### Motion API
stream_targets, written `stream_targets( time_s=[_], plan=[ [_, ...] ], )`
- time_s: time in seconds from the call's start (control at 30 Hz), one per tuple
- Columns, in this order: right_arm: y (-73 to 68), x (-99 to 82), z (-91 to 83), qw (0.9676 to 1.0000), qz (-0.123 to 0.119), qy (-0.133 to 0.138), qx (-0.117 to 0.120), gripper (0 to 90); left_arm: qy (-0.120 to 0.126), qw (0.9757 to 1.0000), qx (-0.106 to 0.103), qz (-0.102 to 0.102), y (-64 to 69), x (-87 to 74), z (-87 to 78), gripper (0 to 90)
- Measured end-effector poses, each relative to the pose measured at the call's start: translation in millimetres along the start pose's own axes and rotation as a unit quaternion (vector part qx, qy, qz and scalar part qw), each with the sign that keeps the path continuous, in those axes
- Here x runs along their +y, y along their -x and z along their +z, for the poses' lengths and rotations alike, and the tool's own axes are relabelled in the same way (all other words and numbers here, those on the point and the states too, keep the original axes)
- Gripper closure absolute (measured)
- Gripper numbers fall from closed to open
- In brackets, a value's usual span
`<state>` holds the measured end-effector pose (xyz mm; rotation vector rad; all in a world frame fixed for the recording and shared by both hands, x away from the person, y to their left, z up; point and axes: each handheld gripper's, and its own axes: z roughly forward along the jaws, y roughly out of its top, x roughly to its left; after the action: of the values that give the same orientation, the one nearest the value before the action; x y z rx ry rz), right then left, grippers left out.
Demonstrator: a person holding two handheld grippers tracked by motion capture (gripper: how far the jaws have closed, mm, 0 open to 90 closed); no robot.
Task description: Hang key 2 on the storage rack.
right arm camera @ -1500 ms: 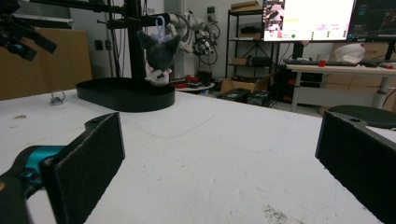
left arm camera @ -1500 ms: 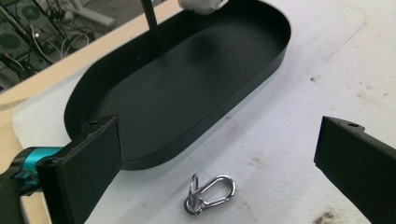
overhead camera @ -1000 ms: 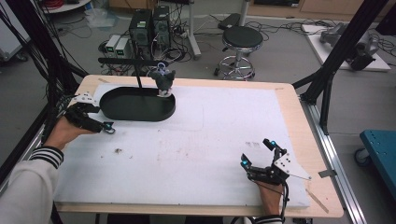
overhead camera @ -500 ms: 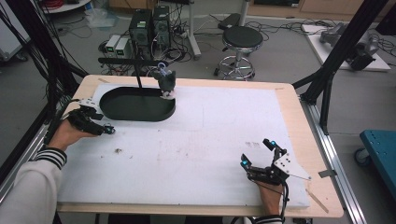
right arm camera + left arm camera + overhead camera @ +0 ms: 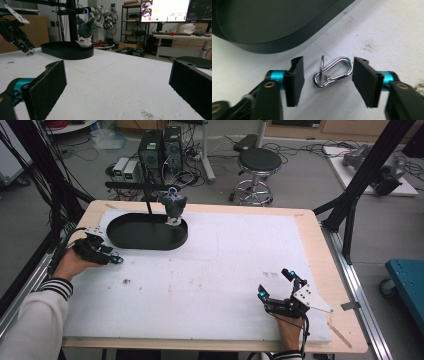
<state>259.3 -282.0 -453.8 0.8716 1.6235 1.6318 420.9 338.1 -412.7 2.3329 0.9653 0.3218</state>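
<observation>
While the right gripper [image 5: 277,285] rests with its jaws spread wide and empty at the near right of the desk [image 5: 240,255], the left gripper [image 5: 327,75] at the far left has just been drawing its jaws in around a silver carabiner clip [image 5: 333,71] with a small key ring [image 5: 322,65], which lies flat on the white desk just beside the black oval tray [image 5: 272,25]. The pads stand either side of the clip without yet touching it, so the pickup appears about to begin, perhaps for the stand where a grey plush toy [image 5: 173,206] hangs.
</observation>
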Motion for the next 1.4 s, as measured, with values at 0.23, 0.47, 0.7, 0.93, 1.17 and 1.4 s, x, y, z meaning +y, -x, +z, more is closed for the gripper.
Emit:
stream_targets(
  time_s=[0.23, 0.47, 0.7, 0.93, 1.17, 1.4],
  plan=[
    [0.1, 0.0, 0.0, 1.0, 0.0, 0.0, 0.0, 0.6, -0.004, 1.0, 0.007, 0.005, -0.1, -0.2, -1.3, 56.5],
    [0.1, -0.1, 0.1, 1.0, 0.0, 0.001, 0.0, 0.5, -0.009, 0.9999, 0.013, 0.001, -1.2, -1.0, -1.1, 63.5],
    [0.1, 0.0, 0.0, 1.0, -0.001, 0.0, 0.0, 0.5, -0.012, 0.9998, 0.018, 0.007, -0.6, 0.0, 0.7, 71.6],
    [0.1, 0.0, 0.1, 1.0, -0.001, 0.0, 0.0, 0.6, -0.012, 0.9995, 0.028, 0.008, -0.2, 0.2, 0.9, 77.3],
    [-0.7, 0.0, -0.3, 1.0, 0.004, -0.003, 0.001, 0.6, -0.016, 0.9994, 0.031, 0.005, -1.0, 0.6, 0.7, 81.4],
    [-0.6, -0.1, -0.3, 1.0, 0.004, -0.002, 0.001, 0.6, -0.015, 0.9994, 0.029, 0.007, 1.0, 1.8, 2.3, 87.6]
  ],
)
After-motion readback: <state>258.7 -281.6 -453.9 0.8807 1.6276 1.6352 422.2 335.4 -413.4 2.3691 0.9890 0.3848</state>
